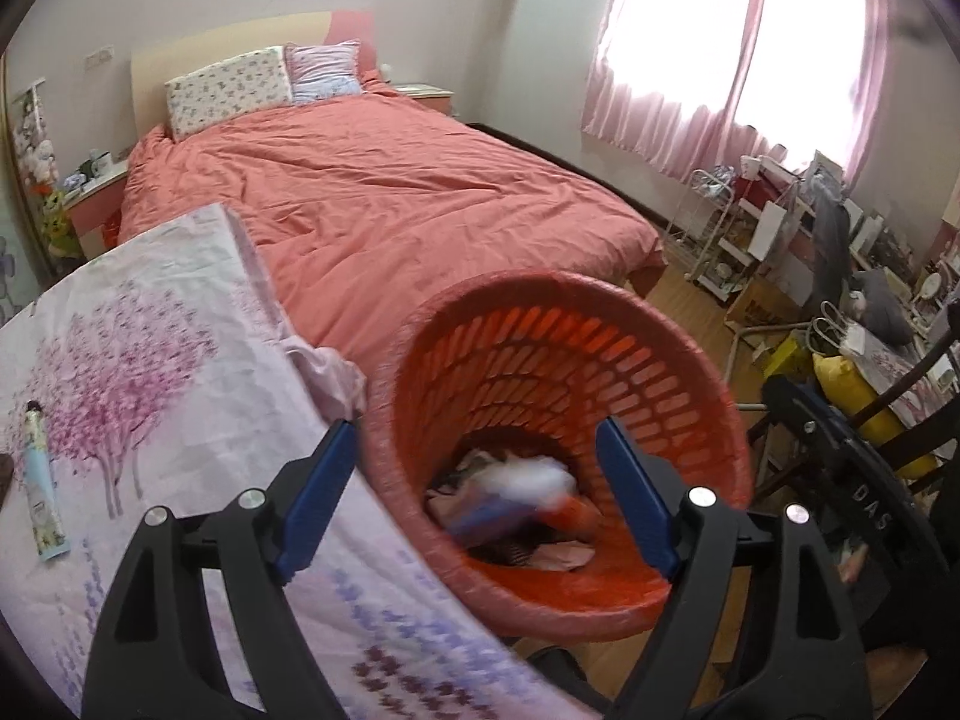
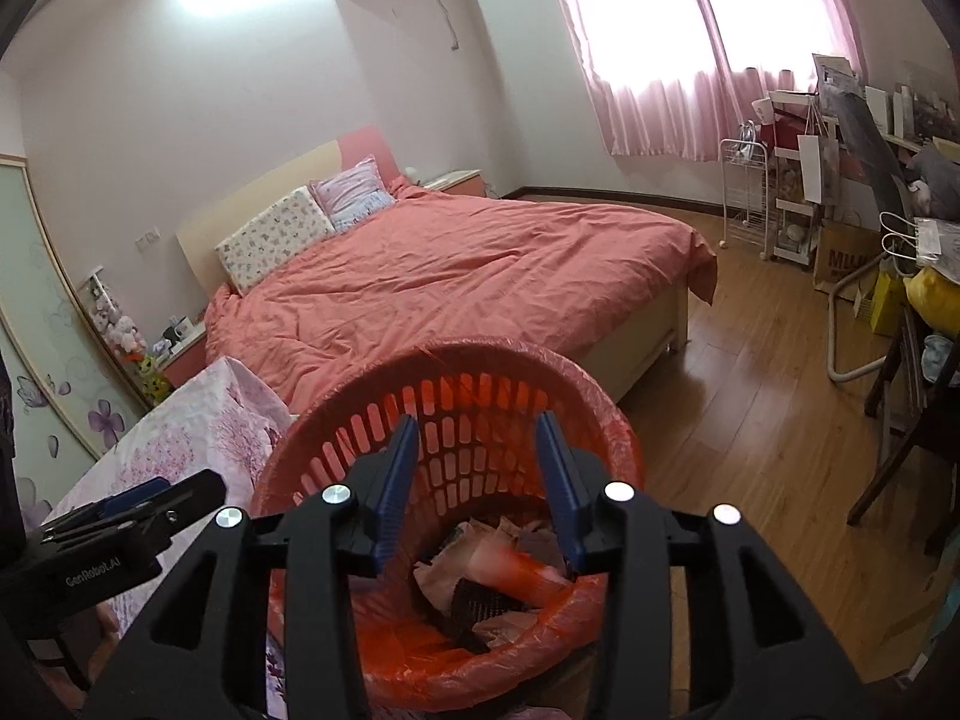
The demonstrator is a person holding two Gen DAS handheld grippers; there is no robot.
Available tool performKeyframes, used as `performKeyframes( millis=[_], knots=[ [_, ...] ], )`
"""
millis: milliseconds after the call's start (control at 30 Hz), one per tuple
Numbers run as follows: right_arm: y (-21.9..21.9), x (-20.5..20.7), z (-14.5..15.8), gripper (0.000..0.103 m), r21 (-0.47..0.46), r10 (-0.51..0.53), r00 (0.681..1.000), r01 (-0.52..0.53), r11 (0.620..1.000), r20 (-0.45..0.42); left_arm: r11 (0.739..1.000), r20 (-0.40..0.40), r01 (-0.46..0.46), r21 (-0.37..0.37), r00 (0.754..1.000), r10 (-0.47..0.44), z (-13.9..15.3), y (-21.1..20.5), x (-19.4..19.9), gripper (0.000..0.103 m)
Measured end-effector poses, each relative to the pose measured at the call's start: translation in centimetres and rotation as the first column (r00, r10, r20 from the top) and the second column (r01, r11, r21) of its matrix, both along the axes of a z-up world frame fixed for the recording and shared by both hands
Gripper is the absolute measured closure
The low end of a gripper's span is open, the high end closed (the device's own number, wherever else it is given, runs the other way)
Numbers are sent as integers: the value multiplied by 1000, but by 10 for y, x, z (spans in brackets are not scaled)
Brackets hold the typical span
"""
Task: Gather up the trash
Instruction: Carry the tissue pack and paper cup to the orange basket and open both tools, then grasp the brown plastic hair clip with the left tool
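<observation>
While both fingers gape, trash (image 1: 510, 510) lies in basket (image 1: 558, 312) beyond.

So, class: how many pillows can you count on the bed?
2. A white floral pillow leans on the headboard, on the side nearer the wardrobe; a pink striped pillow sits beside it, toward the window. Others could lie hidden under the duvet.

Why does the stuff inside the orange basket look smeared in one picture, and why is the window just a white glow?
Left wrist view: the trash in the orange basket is motion-blurred, while the bed stays sharp. Right wrist view: the trash is only mildly blurred. Both views: daylight overexposes the curtained window, and the fisheye lens bends straight edges.
</observation>
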State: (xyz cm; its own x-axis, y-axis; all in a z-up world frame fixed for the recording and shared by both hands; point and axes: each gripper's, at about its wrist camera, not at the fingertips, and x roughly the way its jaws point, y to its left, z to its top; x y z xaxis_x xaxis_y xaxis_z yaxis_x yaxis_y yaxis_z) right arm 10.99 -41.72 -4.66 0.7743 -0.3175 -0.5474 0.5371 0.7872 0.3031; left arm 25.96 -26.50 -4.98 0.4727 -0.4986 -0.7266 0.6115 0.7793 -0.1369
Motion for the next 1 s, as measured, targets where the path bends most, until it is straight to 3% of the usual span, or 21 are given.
performKeyframes(
  millis=[167, 233, 467, 633, 867, 1000],
  knots=[
    [3, 2, 2, 61, -16, 1, 1000, -1, 1000, -19, 996, 59, -52, 66, 997, 48, -2, 30, -2, 23],
    [5, 3, 4, 57, -28, 6, 1000, -7, 1000, -25, 993, 82, -76, 94, 994, 69, -3, 46, -3, 23],
    [28, 10, 11, 54, -62, 58, 998, -60, 996, -33, 965, 141, -202, 165, 974, 180, -3, 123, 5, 22],
    [54, 22, 13, 54, -68, 129, 990, -133, 989, -51, 925, 151, -322, 202, 943, 296, -7, 193, 22, 21],
    [106, 43, 12, 49, -79, 260, 962, -267, 961, -84, 841, 174, -498, 212, 866, 469, -5, 291, 48, 21],
    [138, 56, 10, 49, -82, 330, 938, -339, 937, -107, 805, 208, -546, 231, 836, 507, -6, 323, 65, 20]
  ],
)
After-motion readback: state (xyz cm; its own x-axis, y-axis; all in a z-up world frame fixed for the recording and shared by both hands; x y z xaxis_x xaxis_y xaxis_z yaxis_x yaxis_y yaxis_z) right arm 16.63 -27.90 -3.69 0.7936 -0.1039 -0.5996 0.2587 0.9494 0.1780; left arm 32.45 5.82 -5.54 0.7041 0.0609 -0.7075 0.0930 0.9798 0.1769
